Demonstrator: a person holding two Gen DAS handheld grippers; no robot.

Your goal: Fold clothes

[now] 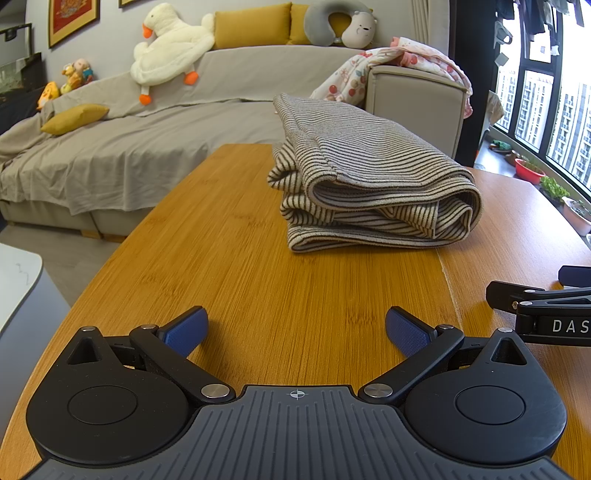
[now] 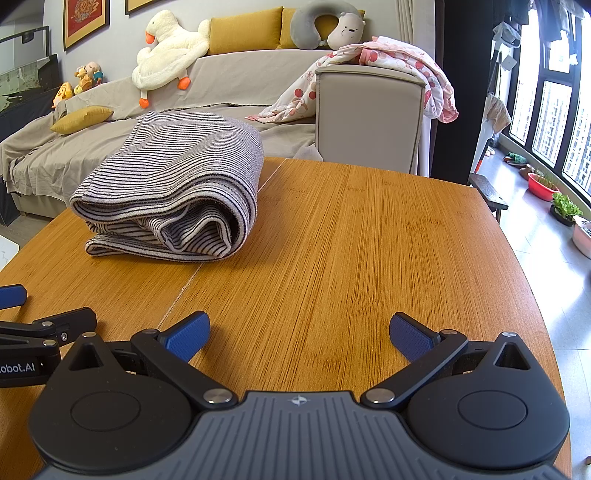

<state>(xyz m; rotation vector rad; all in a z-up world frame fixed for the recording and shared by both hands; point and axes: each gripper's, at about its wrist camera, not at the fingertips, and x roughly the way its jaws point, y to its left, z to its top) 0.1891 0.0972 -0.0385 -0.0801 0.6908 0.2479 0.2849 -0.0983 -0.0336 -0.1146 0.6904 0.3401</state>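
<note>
Striped garment [image 2: 173, 192] folded on table [image 2: 369, 240]; right claw [image 2: 299, 334] spread, empty.

The right tool [image 1: 543, 310] is cut off by the left view's edge.

– What sort of place is this?

– A home, a living room by the look of it. A long sofa [image 1: 122, 147] under a grey throw runs along the wall, with mustard cushions [image 1: 252, 25] along its back.

– Anything else homely?

– Plenty. A plush white goose [image 1: 168, 44] sprawls on the sofa, small toys [image 1: 75, 74] sit beside it, and a bear-faced neck pillow [image 2: 328, 26] rests near the cushions. A child's floral blanket [image 2: 402, 62] hangs over the armrest.

– And the walls?

– Framed red pictures [image 1: 72, 18]. On the right, tall windows [image 2: 554, 92] show apartment blocks outside, laundry hangs above, and potted greens [image 2: 565, 206] line the sill. A wooden table [image 2: 369, 240] stands before the sofa.
</note>
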